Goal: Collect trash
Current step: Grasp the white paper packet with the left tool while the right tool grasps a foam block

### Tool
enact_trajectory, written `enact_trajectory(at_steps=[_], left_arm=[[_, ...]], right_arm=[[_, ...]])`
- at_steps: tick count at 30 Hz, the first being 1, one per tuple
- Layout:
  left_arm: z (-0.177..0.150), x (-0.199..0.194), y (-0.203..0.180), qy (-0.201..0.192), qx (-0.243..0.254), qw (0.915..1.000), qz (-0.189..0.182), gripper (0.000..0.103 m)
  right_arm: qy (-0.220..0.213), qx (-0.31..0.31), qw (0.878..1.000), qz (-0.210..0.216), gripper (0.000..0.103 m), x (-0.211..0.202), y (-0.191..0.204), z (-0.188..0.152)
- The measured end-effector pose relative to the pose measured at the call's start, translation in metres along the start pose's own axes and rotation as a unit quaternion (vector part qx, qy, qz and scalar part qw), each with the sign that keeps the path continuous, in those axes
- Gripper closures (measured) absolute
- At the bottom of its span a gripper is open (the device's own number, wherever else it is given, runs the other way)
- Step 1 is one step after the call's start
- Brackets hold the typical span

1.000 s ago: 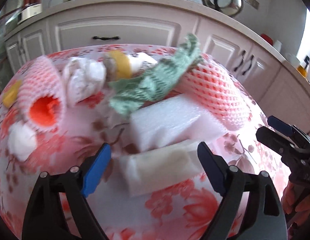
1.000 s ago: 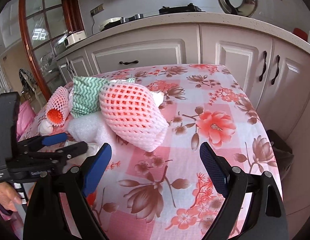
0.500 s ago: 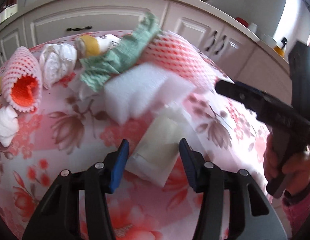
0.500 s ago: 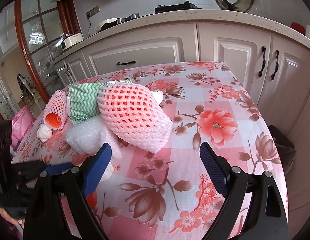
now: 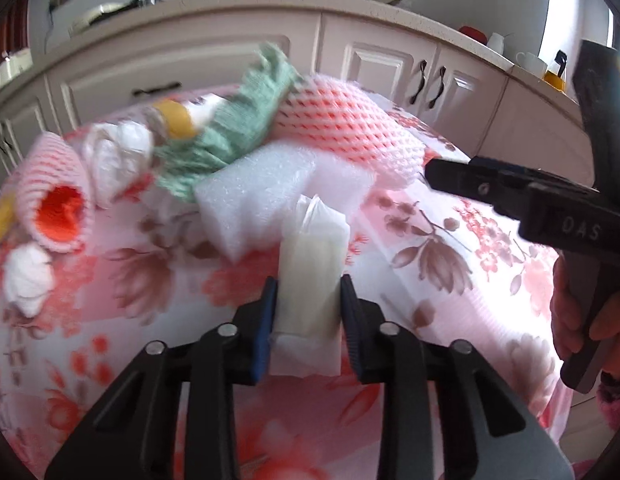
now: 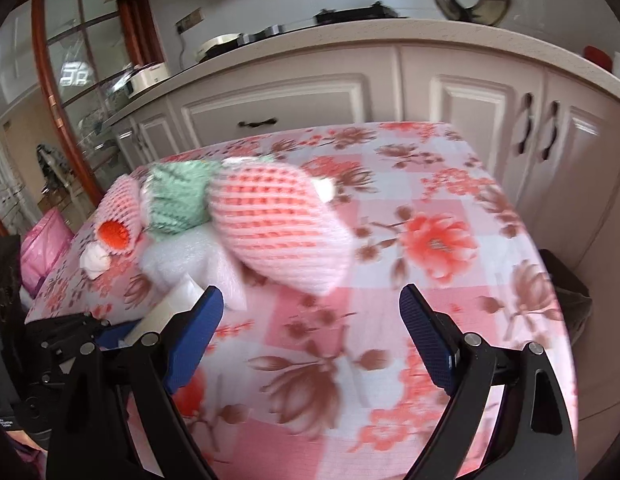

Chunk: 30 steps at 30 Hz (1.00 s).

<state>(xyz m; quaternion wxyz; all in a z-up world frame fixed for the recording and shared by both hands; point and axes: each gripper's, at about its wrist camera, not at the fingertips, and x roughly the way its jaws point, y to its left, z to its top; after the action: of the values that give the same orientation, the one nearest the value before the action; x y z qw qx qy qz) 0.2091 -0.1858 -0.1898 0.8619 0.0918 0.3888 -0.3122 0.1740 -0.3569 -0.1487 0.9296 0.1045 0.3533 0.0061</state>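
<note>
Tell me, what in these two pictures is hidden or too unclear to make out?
- Left wrist view: the near end of the white packet sits behind the closing left gripper.
- Left wrist view: the yellow thing is blurred and half covered by the green cloth; what it is stays unclear.
- Right wrist view: the white foam block is partly under the pink foam net.
- Right wrist view: the open right gripper holds nothing; the dark bin is cut off by the table edge.

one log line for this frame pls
left gripper: closing on tissue pack | right gripper: open, empty | table: foam, nets, cloth remain
</note>
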Motion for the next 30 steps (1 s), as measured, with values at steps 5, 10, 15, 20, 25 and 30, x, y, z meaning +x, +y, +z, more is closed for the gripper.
enact_trajectory(at_steps=[5, 10, 15, 20, 25, 30], left_arm=[[-0.011, -0.026, 0.029, -0.018, -0.014, 0.9993, 0.03, 0.078], [-0.026, -0.043, 0.058, -0.021, -0.035, 0.9966, 0.072, 0.078], [-0.029, -0.05, 0.081, -0.023, -0.077, 0.992, 0.097, 0.078], [-0.03, -0.056, 0.096, -0.029, -0.108, 0.9867, 0.118, 0.078], [-0.032, -0.061, 0.11, -0.033, -0.144, 0.9806, 0.129, 0.078], [-0.034, -0.068, 0.115, -0.038, -0.154, 0.9783, 0.134, 0.078]], right_arm=[[0.008, -0.021, 0.999, 0.023, 0.018, 0.013, 0.03, 0.0], [0.019, -0.03, 0.999, 0.038, 0.019, 0.03, 0.05, 0.003], [0.045, -0.032, 0.997, 0.061, 0.045, 0.048, 0.061, 0.004], [0.056, -0.064, 0.994, 0.074, 0.052, 0.055, 0.082, 0.003], [0.064, -0.07, 0.994, 0.054, 0.057, 0.07, 0.084, 0.007], [0.067, -0.081, 0.993, 0.049, 0.08, 0.075, 0.087, 0.004]])
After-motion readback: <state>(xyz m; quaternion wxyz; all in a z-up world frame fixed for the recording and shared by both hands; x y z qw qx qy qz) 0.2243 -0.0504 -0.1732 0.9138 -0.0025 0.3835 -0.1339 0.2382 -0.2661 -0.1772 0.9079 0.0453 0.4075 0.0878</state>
